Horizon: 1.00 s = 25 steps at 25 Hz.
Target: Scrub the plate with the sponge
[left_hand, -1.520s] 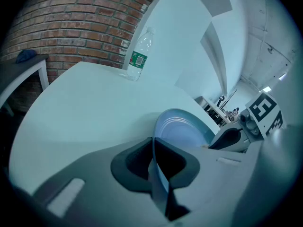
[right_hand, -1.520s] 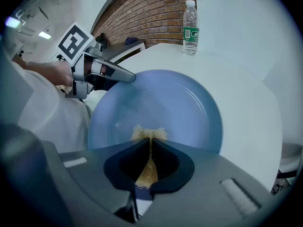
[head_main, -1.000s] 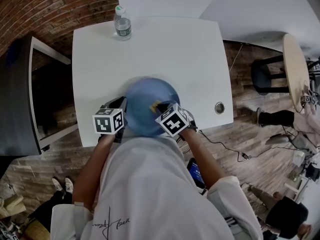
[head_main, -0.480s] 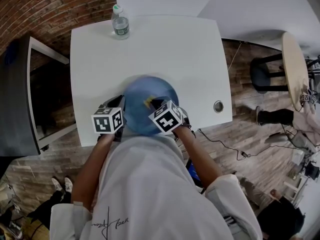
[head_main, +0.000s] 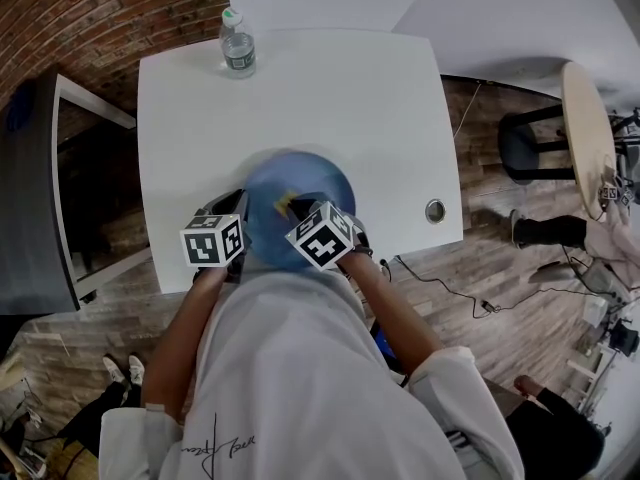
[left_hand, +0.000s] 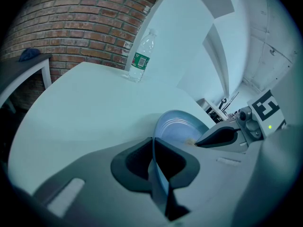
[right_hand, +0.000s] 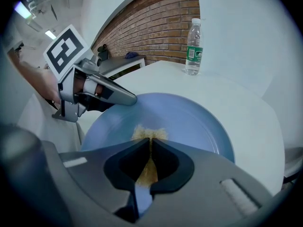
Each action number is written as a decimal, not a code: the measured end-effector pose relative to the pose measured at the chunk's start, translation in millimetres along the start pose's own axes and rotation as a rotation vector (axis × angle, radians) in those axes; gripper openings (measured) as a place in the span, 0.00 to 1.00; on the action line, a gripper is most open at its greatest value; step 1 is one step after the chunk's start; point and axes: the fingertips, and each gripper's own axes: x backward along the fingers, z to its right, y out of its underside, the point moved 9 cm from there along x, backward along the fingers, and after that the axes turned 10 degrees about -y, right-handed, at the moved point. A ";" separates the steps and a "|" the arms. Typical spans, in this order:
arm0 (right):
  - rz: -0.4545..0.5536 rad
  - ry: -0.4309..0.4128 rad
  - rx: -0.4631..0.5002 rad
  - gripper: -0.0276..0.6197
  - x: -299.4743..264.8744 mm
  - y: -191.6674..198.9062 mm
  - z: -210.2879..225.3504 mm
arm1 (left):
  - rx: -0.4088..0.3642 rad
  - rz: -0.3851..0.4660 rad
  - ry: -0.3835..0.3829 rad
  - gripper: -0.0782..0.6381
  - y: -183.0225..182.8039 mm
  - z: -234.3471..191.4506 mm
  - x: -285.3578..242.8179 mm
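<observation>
Right tongs (right_hand: 151, 143), gripping one sponge (right_hand: 149, 132), slid left across one plate (right_hand: 191, 122) clamped by left tongs (left_hand: 153, 143).

A white rectangular surface (head_main: 330, 98) with rounded corners stands on a wooden plank floor (head_main: 520, 298). A clear plastic water bottle (head_main: 237, 46) with a green label stands upright near its far left corner. A round blue plate (head_main: 320, 178) sits at the near edge, and a round metal-rimmed hole (head_main: 434, 210) lies near the right corner, apart from the plate.
</observation>
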 end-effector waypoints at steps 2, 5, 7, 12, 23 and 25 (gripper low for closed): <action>0.006 -0.028 0.001 0.08 -0.7 0.1 -3.1 | 0.000 0.001 0.003 0.15 0.1 0.2 0.3; 0.029 -0.082 -0.014 0.08 0.4 1.4 -6.1 | 0.007 0.002 0.012 0.15 0.9 -0.4 0.3; 0.055 -0.117 -0.035 0.08 1.6 3.2 -6.2 | 0.003 0.003 0.017 0.17 1.4 -1.0 0.5; 0.114 -0.157 -0.094 0.08 9.2 13.1 -2.8 | -0.029 0.026 0.037 0.25 0.4 2.1 4.6; 0.263 -0.144 -0.093 0.08 44.9 14.2 7.3 | -0.080 0.214 0.042 0.29 -17.9 8.2 40.5; 0.304 -0.146 -0.091 0.08 54.9 11.4 6.9 | -0.091 0.269 0.053 0.29 -24.2 11.8 51.9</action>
